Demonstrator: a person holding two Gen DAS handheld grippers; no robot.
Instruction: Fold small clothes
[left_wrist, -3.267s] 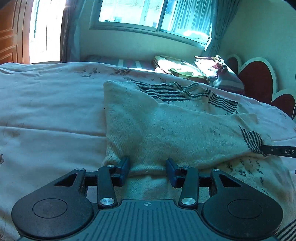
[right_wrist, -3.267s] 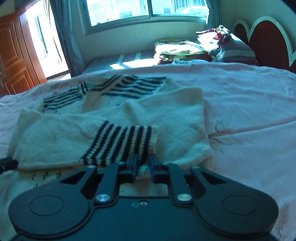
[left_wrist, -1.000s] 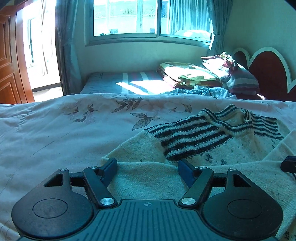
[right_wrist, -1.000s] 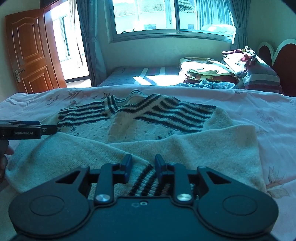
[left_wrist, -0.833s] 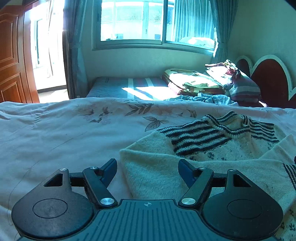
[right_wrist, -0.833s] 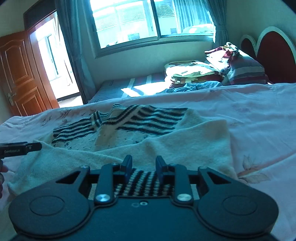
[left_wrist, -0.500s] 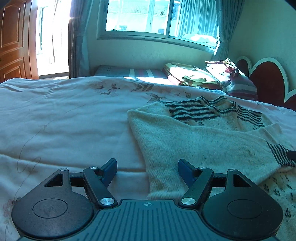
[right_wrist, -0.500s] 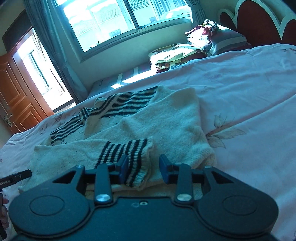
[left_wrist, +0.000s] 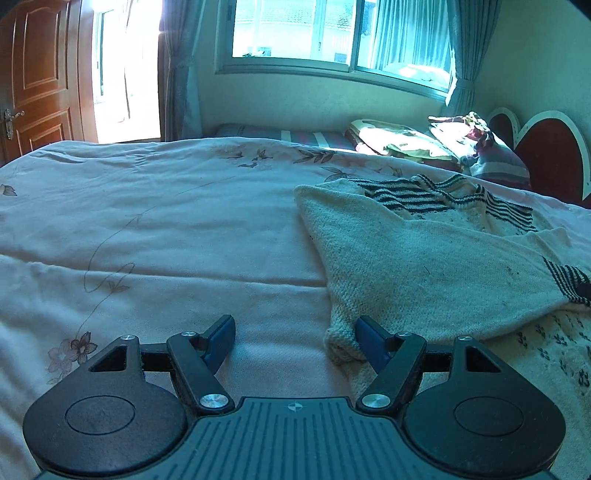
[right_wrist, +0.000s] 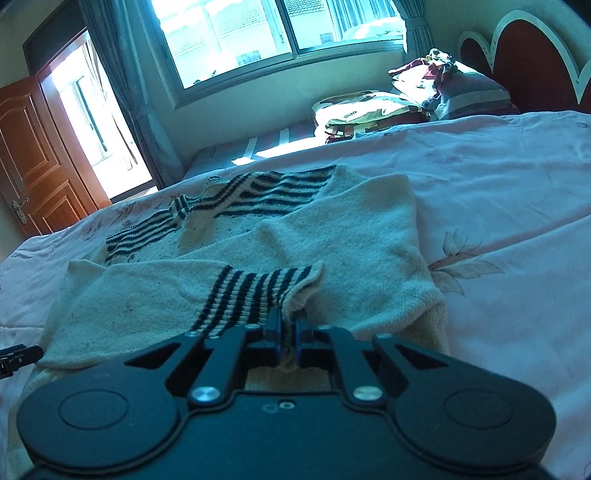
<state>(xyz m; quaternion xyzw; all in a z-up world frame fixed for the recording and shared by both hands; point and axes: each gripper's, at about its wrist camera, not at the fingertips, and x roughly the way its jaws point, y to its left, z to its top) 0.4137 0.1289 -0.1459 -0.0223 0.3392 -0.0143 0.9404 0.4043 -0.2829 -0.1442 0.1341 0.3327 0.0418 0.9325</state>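
A cream knit sweater (left_wrist: 424, 266) with black stripes lies on the bed, its sleeves folded across the body; it also shows in the right wrist view (right_wrist: 332, 236). My left gripper (left_wrist: 295, 332) is open and empty over the sheet, its right finger touching the sweater's near left corner. My right gripper (right_wrist: 286, 325) is shut on the striped cuff (right_wrist: 258, 291) of the sleeve that lies across the sweater. The tip of the left gripper shows at the left edge of the right wrist view (right_wrist: 18, 356).
The pink floral bedsheet (left_wrist: 166, 240) spreads left of the sweater. Folded blankets and pillows (right_wrist: 406, 103) are piled by the window, beside a red headboard (right_wrist: 535, 59). A wooden door (left_wrist: 37, 77) stands at the left.
My left gripper moved left off the sweater and stays open. My right gripper closed on the striped cuff after having opened and lowered the sleeve onto the sweater.
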